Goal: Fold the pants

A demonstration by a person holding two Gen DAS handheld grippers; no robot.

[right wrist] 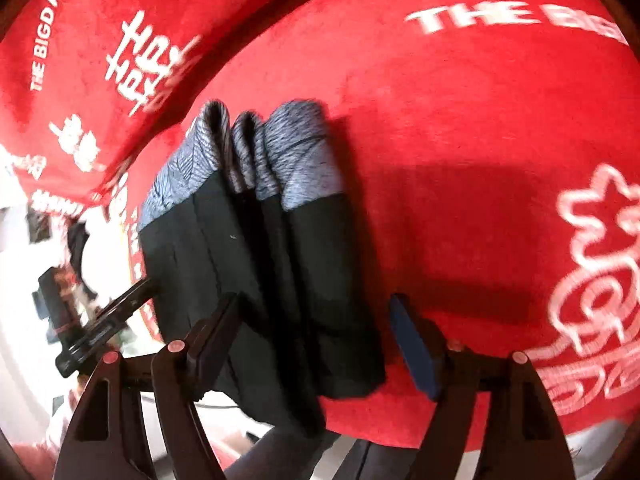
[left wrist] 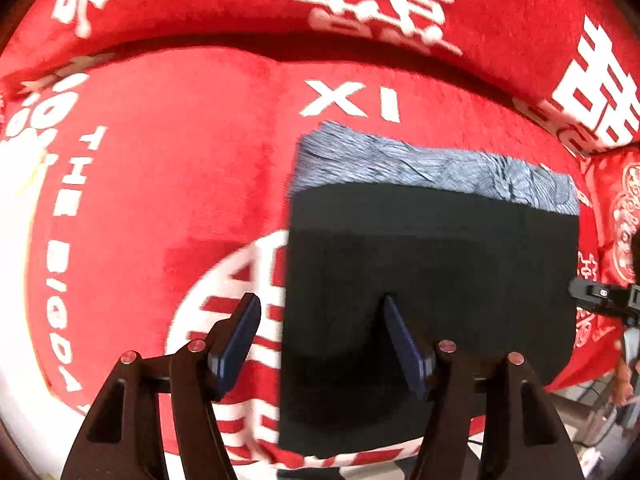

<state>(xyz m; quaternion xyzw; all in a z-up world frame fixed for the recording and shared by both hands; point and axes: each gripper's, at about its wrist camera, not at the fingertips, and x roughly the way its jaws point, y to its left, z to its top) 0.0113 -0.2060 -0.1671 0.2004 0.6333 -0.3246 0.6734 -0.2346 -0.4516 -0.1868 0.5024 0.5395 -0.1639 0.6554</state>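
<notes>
- On a red blanket printed with white characters and letters lie the folded pants, a black block with a grey patterned band along its far edge.
- In the left wrist view the pants fill the space from the centre out toward 3 o'clock, the band at about 1 o'clock.
- The left gripper points forward and down over the near left corner of the pants; its jaws stand wide apart, one finger over the blanket, the other over the black cloth, gripping nothing.
- At 3 o'clock in that view the tip of the right gripper pokes in past the right edge of the pants.
- In the right wrist view the pants show as stacked layers seen end-on, running from the centre toward 11 o'clock.
- The right gripper has its jaws spread wide; the near end of the stack sits between them, close to one finger, the other finger clear of the cloth.
- The left gripper appears at 9 o'clock.
</notes>
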